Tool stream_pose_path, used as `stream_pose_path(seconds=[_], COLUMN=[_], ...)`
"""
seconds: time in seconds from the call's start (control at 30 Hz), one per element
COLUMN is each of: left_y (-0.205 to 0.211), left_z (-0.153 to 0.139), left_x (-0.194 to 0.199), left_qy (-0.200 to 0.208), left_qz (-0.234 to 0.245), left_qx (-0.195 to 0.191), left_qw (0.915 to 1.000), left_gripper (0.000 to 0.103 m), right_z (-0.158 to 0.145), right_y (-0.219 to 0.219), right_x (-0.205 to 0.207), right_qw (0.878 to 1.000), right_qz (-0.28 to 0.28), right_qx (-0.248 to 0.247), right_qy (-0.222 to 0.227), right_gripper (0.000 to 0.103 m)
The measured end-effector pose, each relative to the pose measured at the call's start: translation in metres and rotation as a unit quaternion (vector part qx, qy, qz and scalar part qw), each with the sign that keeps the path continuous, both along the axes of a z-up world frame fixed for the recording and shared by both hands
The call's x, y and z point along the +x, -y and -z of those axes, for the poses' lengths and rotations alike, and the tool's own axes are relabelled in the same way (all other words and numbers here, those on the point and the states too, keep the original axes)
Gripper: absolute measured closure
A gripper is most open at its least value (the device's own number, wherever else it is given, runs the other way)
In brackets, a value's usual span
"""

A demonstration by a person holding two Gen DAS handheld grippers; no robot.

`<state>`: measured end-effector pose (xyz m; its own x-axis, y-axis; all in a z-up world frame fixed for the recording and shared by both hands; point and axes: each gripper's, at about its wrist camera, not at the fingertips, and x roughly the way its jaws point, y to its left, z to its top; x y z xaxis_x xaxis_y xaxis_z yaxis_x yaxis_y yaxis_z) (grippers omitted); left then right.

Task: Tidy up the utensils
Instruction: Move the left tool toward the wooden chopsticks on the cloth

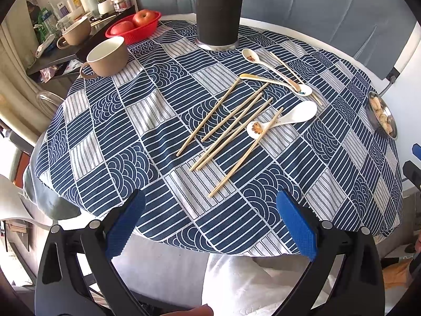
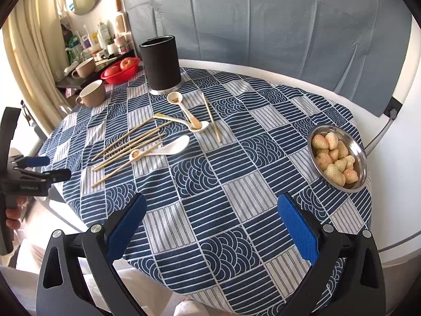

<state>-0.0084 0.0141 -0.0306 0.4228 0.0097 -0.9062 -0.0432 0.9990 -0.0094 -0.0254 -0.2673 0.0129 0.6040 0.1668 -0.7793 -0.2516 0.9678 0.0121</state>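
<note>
Both wrist views overlook the table (image 1: 158, 121) from its near edge.

The tablecloth (image 1: 126, 131) is navy and pale grey, checked with white stripes and wave arcs. The holder (image 1: 219, 15) is matt black with a silver base. Chopsticks (image 1: 231, 129) are light tan; the spoons (image 1: 286, 119) are white with small brown pictures. Both mugs (image 1: 108, 56) are beige outside, cream inside. A red basket (image 1: 131, 30) holds red apples (image 1: 143, 17). Gripper pads (image 2: 297, 226) are bright blue on black arms.

The black holder (image 1: 219, 15) hides whatever is inside it. Shelf clutter (image 1: 65, 8) is too small to identify. The left gripper (image 2: 39, 168) is cut off at the frame edge.
</note>
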Motion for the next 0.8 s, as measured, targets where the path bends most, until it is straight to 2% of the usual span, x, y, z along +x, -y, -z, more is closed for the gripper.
stream_pose_path(seconds=[0.23,0.5,0.6,0.73,0.8], left_y=[0.001,0.006,0.005,0.008,0.005], left_z=[0.006,0.012,0.016,0.025,0.027], left_x=[-0.005,0.005,0.014,0.029,0.038], left_qy=[-0.008,0.019,0.021,0.016,0.013], left_qz=[0.002,0.008,0.007,0.015,0.015], left_qx=[0.002,0.024,0.023,0.042,0.04], left_qw=[1.0,0.9995,0.9995,0.9989,0.999], left_gripper=[0.006,0.006,0.006,0.006,0.006], right_z=[-0.003,-0.004,-0.003,-0.004,-0.006], right_y=[0.008,0.016,0.014,0.008,0.005], right_x=[-0.009,-0.016,-0.011,0.006,0.019], right_qw=[1.0,0.999,0.998,0.997,0.996], right_qz=[0.003,-0.005,-0.008,-0.028,-0.036], right_qx=[0.002,-0.01,-0.031,-0.043,-0.046], right_qy=[0.006,0.034,0.061,0.062,0.066], right_gripper=[0.008,0.008,0.008,0.008,0.008])
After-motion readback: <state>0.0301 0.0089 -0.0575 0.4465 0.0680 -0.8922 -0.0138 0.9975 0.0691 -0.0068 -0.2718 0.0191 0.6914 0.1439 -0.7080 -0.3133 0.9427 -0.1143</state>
